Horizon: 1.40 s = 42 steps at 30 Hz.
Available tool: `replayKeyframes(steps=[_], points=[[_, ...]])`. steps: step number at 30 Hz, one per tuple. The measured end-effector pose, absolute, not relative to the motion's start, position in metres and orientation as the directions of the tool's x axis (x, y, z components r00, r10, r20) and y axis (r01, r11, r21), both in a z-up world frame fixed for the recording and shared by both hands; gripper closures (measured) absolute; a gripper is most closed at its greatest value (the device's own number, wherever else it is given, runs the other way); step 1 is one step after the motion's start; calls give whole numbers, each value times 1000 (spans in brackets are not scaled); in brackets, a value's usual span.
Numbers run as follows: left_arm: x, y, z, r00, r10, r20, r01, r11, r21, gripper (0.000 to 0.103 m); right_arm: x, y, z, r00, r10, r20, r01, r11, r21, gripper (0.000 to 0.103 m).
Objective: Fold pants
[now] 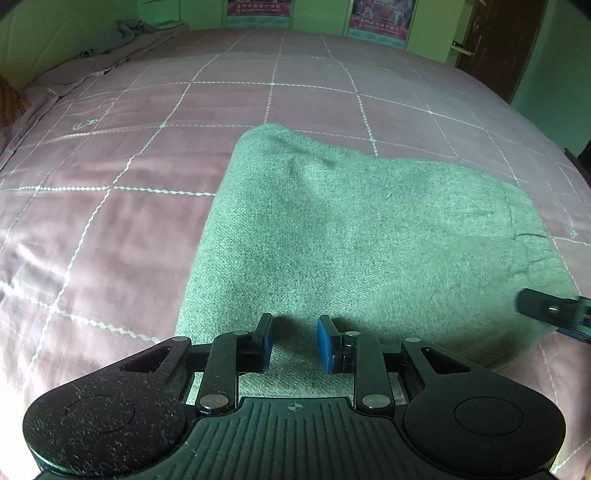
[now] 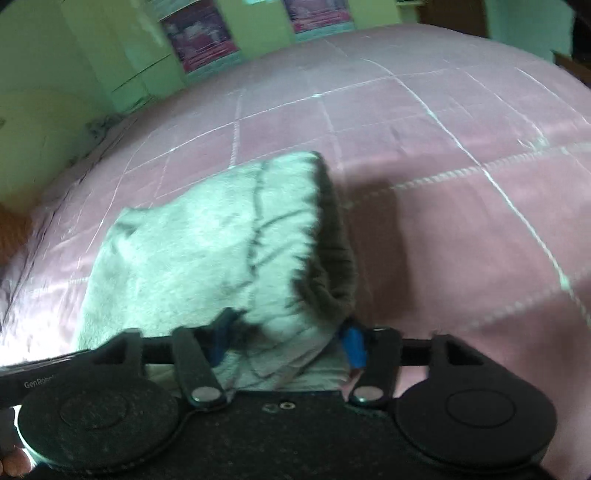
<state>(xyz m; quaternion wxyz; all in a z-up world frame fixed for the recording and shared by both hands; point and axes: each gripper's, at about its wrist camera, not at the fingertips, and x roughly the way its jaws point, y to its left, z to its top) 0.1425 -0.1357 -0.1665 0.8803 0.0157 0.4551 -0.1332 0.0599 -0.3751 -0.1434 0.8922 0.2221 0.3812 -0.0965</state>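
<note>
The grey-green knit pants (image 1: 354,236) lie folded into a thick rectangle on the pink quilted bed (image 1: 129,206). My left gripper (image 1: 295,339) is open, its blue pads over the near edge of the pants, holding nothing. The right gripper's finger shows at the right edge of the left wrist view (image 1: 550,308). In the right wrist view the pants (image 2: 207,251) fill the centre, with a darker ribbed edge (image 2: 332,258) on their right side. My right gripper (image 2: 284,343) is open wide, with its fingers on either side of the near corner of the pants. The view is blurred.
The bed has a white stitched grid. A crumpled grey cloth (image 1: 125,31) lies at the far left corner. Green walls with posters (image 1: 380,16) and a dark door (image 1: 498,44) stand behind. The bed edge curves off at right (image 2: 535,74).
</note>
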Motion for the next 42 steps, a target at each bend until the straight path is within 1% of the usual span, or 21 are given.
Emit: replayKeyframes(steps=[1, 3, 7, 8, 9, 10, 11, 13, 18, 21, 23, 27, 28, 30, 32, 34, 36, 38, 39, 40, 42], points=[[143, -135, -167, 549, -220, -806, 247, 964, -95, 77, 55, -376, -140, 699, -16, -715, 351, 879, 324, 26], [143, -134, -167, 547, -221, -807, 247, 964, -96, 77, 48, -375, -132, 709, -20, -705, 345, 882, 321, 26], [145, -132, -167, 541, -230, -809, 249, 962, -107, 77, 35, -370, -108, 754, -109, -648, 346, 905, 249, 28], [145, -133, -167, 541, -230, -809, 252, 962, -106, 76, 34, -369, -102, 766, -129, -630, 349, 906, 238, 33], [145, -132, -167, 541, -231, -809, 252, 962, -106, 76, 35, -368, -98, 774, -140, -618, 344, 912, 225, 36], [145, -133, -167, 540, -231, -809, 252, 962, -106, 76, 38, -366, -95, 778, -140, -613, 328, 922, 206, 40], [145, -133, -166, 539, -230, -810, 251, 962, -106, 76, 44, -363, -93, 779, -139, -612, 309, 933, 181, 47], [145, -133, -166, 538, -231, -810, 249, 962, -109, 76, 55, -355, -94, 777, -132, -615, 276, 950, 145, 54], [148, -133, -166, 533, -234, -813, 248, 962, -114, 76, 77, -340, -99, 771, -125, -625, 245, 963, 111, 55], [153, -134, -167, 534, -233, -813, 250, 962, -112, 76, 87, -339, -100, 764, -150, -628, 247, 966, 70, 55], [160, -136, -169, 536, -234, -811, 246, 962, -115, 75, 99, -343, -108, 743, -165, -648, 267, 962, 61, 55], [174, -140, -175, 528, -232, -817, 248, 962, -113, 75, 124, -358, -136, 663, -162, -731, 302, 951, 63, 54], [177, -142, -174, 526, -227, -819, 249, 963, -107, 75, 127, -362, -140, 657, -164, -736, 308, 949, 64, 50], [180, -138, -168, 520, -238, -820, 228, 964, -135, 75, 131, -365, -142, 652, -158, -742, 313, 947, 73, 49], [177, -130, -162, 532, -247, -810, 205, 966, -159, 75, 125, -366, -132, 671, -150, -726, 318, 943, 100, 50], [172, -123, -166, 528, -237, -816, 203, 968, -149, 75, 106, -361, -117, 713, -147, -685, 306, 945, 115, 52], [163, -119, -170, 536, -250, -806, 212, 964, -158, 75, 88, -358, -109, 735, -134, -665, 285, 951, 122, 55], [153, -123, -171, 544, -237, -805, 234, 964, -125, 75, 72, -352, -107, 746, -124, -654, 268, 955, 124, 56], [149, -126, -172, 547, -230, -805, 244, 964, -109, 75, 64, -348, -109, 748, -125, -652, 259, 959, 113, 56], [147, -127, -173, 551, -224, -804, 248, 964, -98, 75, 62, -346, -112, 740, -128, -661, 248, 965, 91, 58], [145, -129, -176, 555, -222, -802, 251, 963, -93, 75, 61, -344, -130, 704, -132, -698, 236, 970, 54, 54]])
